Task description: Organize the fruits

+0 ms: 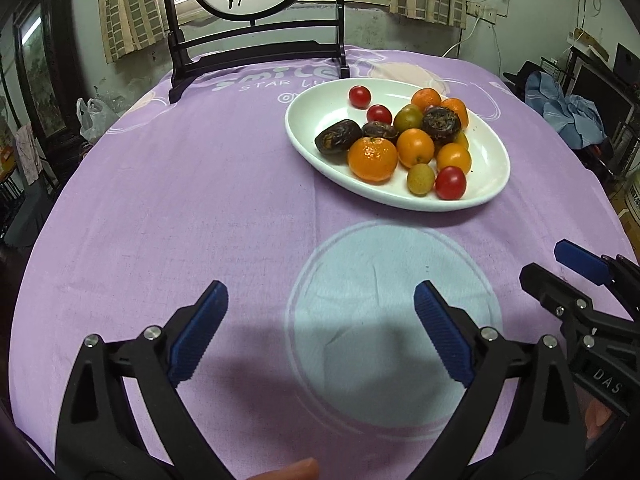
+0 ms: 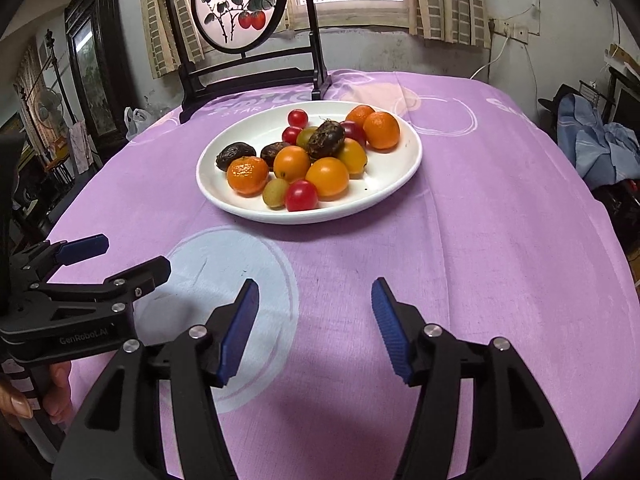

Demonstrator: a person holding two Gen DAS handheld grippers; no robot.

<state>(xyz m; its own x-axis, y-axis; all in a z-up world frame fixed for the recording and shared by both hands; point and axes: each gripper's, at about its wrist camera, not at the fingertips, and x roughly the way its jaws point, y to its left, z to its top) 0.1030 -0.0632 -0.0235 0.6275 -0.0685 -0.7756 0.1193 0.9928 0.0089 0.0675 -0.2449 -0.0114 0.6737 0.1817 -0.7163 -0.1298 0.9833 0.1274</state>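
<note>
Fruits [image 2: 304, 160] (oranges, red cherry tomatoes, dark wrinkled ones) lie heaped in the white oval plate [image 2: 400, 176] on my purple tablecloth [image 2: 480, 260]. My left gripper [image 1: 320, 304] gapes wide, my right gripper [image 2: 314, 300] stands partly open; both hold nothing.

Fruit-filled white plate [image 1: 308, 136] (fingers [image 1: 198, 334] spread) on purple cloth [image 1: 180, 208].

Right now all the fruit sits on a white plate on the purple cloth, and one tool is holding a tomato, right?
Not quite. Both tools are empty: the left tool and right tool gape over bare cloth in both wrist views. The fruit is all on the plate.
</note>
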